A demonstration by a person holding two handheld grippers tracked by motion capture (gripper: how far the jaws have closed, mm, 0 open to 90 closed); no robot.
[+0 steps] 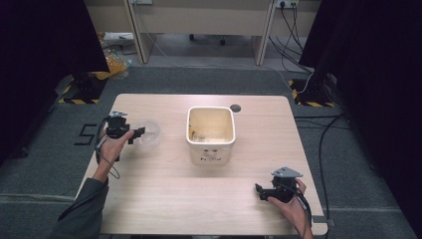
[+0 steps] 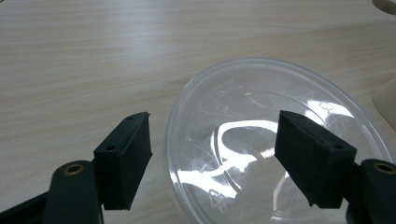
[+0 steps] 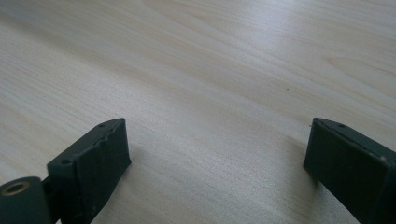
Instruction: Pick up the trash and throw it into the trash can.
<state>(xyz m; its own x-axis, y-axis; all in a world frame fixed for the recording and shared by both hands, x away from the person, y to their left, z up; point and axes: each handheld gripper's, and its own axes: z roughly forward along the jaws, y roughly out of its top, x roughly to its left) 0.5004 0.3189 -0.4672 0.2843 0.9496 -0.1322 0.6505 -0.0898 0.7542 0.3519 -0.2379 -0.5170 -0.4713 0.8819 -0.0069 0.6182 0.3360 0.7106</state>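
A clear plastic dish (image 1: 149,132) lies flat on the left part of the wooden table (image 1: 164,199). My left gripper (image 1: 141,132) reaches over its near-left rim. In the left gripper view the dish (image 2: 261,140) sits between the jaws, one outside its rim and the other over its inside. A gap shows between the pads and the plastic, so my left gripper (image 2: 215,116) is open. Near the front right of the table, my right gripper (image 1: 259,191) is held by a hand. In its own view the right gripper (image 3: 218,122) stands wide open over bare wood.
A cream square bin (image 1: 211,154) stands at the table's middle, just right of the dish; its wall (image 2: 387,100) shows at the edge of the left gripper view. A dark round cable hole (image 1: 235,108) sits behind it. Cables and stands lie on the floor around the table.
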